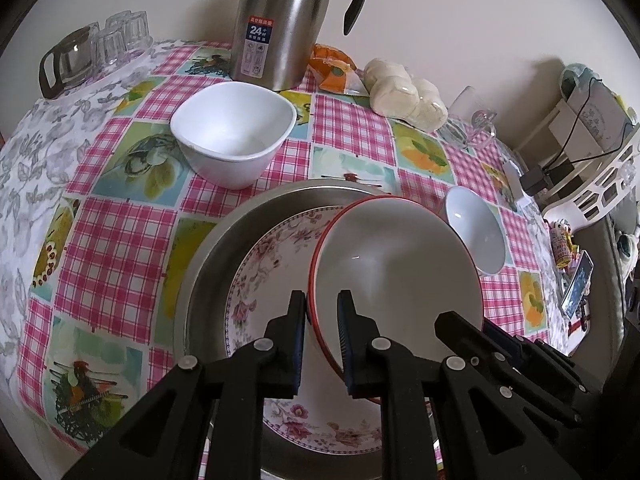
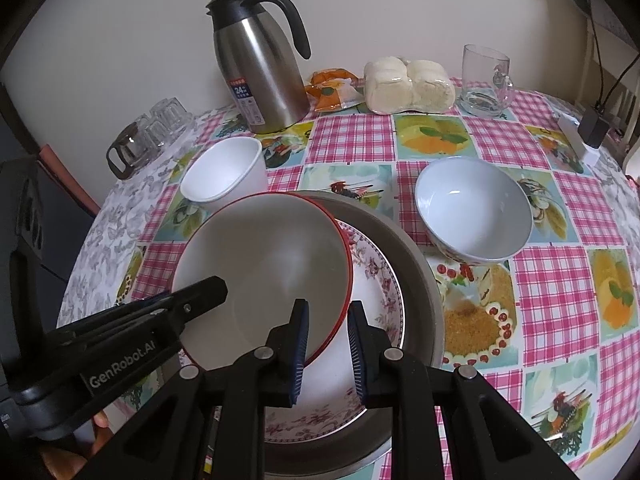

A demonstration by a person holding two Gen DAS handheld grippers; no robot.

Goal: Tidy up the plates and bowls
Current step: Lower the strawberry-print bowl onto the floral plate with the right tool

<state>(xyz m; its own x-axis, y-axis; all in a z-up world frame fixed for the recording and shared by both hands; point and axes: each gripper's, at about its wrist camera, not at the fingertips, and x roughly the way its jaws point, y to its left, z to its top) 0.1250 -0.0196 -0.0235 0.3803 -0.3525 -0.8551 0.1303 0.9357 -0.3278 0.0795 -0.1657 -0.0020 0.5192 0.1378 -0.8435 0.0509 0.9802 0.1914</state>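
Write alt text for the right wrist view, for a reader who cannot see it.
Both grippers, right gripper and left gripper, clamp opposite rims of a red-rimmed bowl over a floral plate in a metal pan. Behind, on the checked tablecloth: two white bowls, a steel thermos, a glass mug.

A plain cream wall [image 2: 400, 12] fills the top of both views, evenly lit and soft, faint shadows falling on it behind the things at the back. Below it the table [image 2: 552, 280] spreads wide across the frame, covered in a pink-check cloth with fruit and food pictures; at the left edge a grey-and-white leaf-print cloth [image 1: 28, 152] takes over. Far right of the left wrist view, a white openwork rack [image 1: 600, 192] stands beside the table. Black cables [image 2: 608, 80] hang down at upper right.
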